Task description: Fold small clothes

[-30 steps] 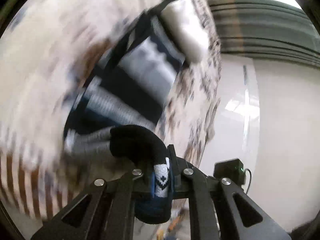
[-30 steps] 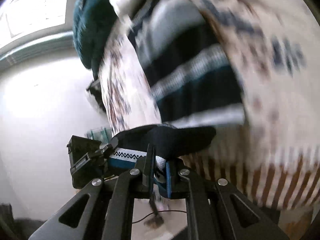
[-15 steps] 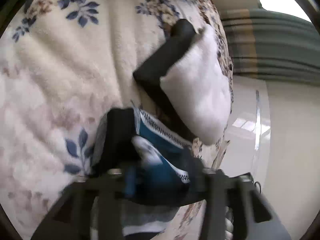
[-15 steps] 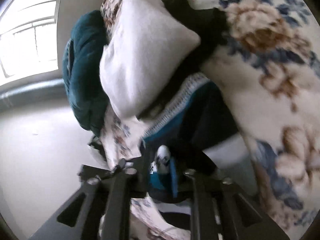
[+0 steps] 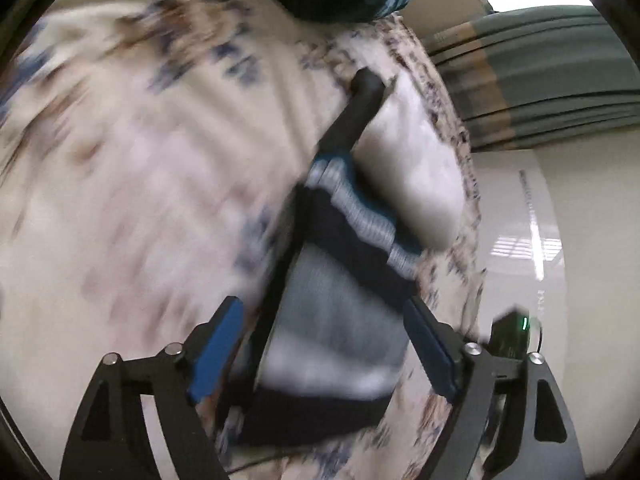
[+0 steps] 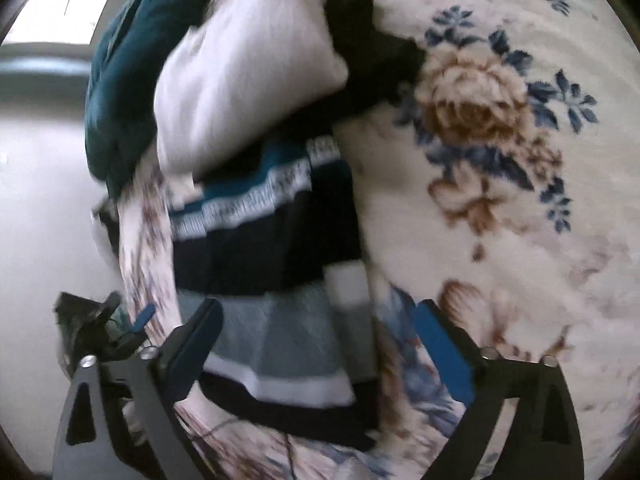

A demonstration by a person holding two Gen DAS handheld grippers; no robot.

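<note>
On a floral fleece blanket [image 6: 500, 184] lies the striped garment [image 6: 272, 240]; left gripper [image 5: 324, 344] and right gripper [image 6: 316, 340] angle down over it, jaws opening, nothing pinched; only the left view shows curtains [image 5: 540, 92]

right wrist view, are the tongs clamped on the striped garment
No, the right tongs are opening, their blue pads standing apart on either side of the striped garment, which lies on the floral blanket.

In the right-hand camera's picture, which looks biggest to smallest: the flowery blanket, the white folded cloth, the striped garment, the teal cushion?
1. flowery blanket
2. striped garment and white folded cloth: too alike to rank; the garment lies nearer the camera
3. teal cushion, partly hidden
</note>
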